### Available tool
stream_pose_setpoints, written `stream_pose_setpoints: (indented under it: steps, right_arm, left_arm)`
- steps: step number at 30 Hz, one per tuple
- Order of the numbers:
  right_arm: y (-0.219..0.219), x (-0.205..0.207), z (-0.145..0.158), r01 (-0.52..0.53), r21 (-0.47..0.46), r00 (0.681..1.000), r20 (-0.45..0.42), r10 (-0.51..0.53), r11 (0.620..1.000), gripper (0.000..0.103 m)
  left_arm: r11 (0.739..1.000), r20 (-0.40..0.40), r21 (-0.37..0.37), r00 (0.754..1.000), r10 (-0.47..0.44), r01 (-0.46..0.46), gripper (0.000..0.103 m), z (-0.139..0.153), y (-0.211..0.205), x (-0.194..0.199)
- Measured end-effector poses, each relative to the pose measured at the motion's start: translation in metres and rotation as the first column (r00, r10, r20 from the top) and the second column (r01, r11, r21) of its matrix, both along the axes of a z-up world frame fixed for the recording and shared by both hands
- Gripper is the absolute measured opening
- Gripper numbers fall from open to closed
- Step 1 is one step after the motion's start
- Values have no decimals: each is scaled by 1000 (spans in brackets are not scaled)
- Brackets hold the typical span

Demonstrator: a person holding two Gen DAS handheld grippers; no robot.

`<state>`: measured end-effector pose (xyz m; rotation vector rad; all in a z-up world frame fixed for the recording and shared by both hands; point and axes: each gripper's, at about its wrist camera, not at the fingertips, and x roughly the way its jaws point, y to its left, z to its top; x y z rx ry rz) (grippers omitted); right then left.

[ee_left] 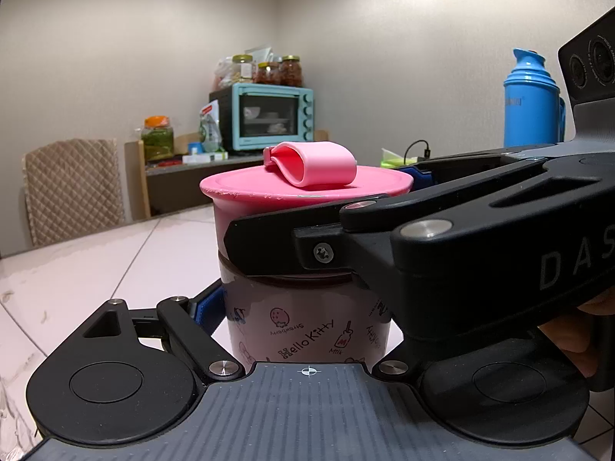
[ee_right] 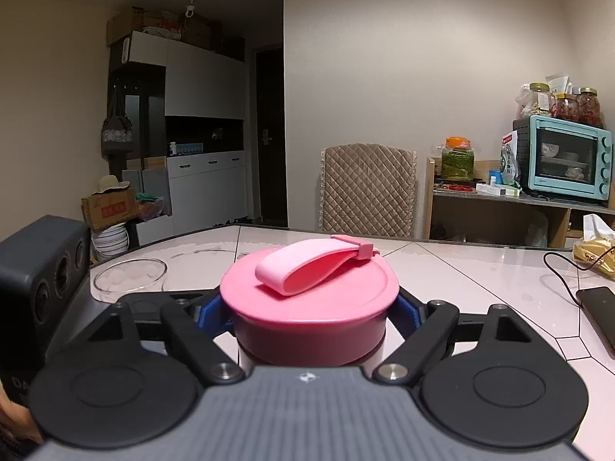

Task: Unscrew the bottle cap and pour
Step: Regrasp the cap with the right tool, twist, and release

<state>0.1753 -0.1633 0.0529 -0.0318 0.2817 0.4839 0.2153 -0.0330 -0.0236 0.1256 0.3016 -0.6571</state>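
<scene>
Pink cartoon-printed bottle (ee_left: 307,330), left hand-held gripper (ee_left: 307,307) clamping body, right hand-held gripper (ee_right: 311,319) clamping looped cap (ee_right: 311,292)

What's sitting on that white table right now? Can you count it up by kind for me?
Pink bottle with its cap: 1
Clear glass bowl: 1
Dark phone with its cable: 1
Yellow packet at the edge: 1
Blue thermos: 1
Total: 5, as far as both views show.
</scene>
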Motion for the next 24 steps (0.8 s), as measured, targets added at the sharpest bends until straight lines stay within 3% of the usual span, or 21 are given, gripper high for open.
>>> stream_pose_setpoints:
  steps: [6,9,16,21,24]
  right_arm:
    - [-9,3,0,-79,-16,997,10,79,997,85]
    - [-20,11,0,-167,-17,986,5,167,986,85]
    - [-49,33,0,-382,9,924,6,382,924,85]
    - [-58,44,6,-478,0,878,-1,478,878,85]
    - [-59,46,8,-497,-3,868,-1,497,868,85]
  left_arm:
    - [1000,-1,-1,1000,0,0,90,0,0,0]
    - [1000,0,-1,1000,0,0,90,0,0,0]
    - [1000,-1,-1,1000,0,0,90,0,0,0]
    - [1000,-1,-2,1000,0,0,90,0,0,0]
    - [1000,-1,-2,1000,0,0,90,1,-2,-1]
